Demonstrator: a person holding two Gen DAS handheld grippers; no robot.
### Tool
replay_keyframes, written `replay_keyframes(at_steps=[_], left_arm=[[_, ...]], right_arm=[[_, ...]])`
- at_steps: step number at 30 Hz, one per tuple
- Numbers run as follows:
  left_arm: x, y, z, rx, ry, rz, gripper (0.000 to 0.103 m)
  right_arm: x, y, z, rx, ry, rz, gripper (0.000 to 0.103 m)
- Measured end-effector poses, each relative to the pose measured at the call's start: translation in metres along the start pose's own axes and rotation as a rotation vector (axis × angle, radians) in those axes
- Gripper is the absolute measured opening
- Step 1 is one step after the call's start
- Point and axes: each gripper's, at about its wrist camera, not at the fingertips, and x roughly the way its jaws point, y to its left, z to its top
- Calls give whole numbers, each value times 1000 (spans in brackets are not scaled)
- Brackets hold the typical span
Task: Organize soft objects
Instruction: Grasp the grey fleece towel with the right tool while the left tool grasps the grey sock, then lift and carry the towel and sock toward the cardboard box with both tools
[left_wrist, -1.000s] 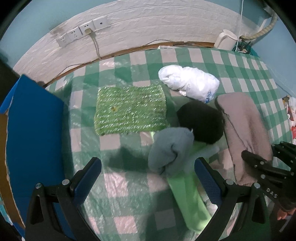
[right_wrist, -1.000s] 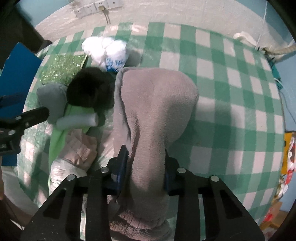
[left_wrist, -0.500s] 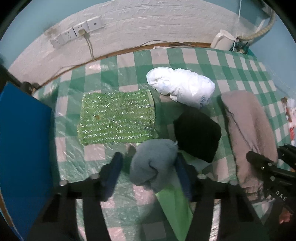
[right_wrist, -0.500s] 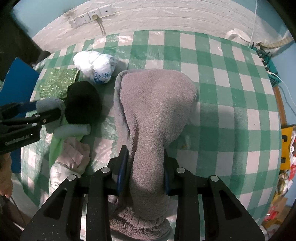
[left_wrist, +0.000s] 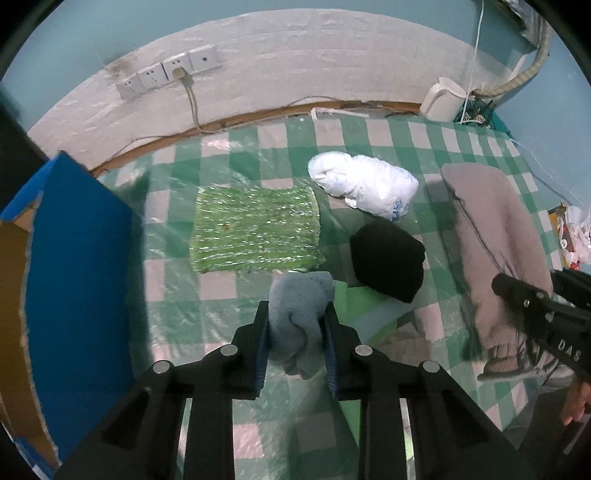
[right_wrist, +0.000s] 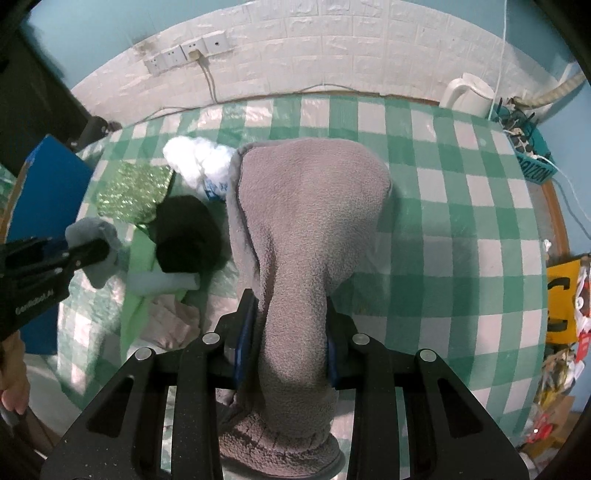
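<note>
On the green-checked table (left_wrist: 177, 295), a blue-grey cloth (left_wrist: 299, 295) sits squeezed between the blue pads of the left tool (left_wrist: 295, 332), whose jaws have just been closing on it. At its two o'clock lies a black cloth (left_wrist: 388, 262). The right tool (right_wrist: 291, 343) is clenched on a taupe fleece garment (right_wrist: 306, 229).
</note>
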Motion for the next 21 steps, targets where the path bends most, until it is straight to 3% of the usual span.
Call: replay_keyframes(at_steps=[21], left_arm=[[-77,41,-31,-15,-72,98,26]], right_arm=[[-50,55,14,-69,-70,72,30]])
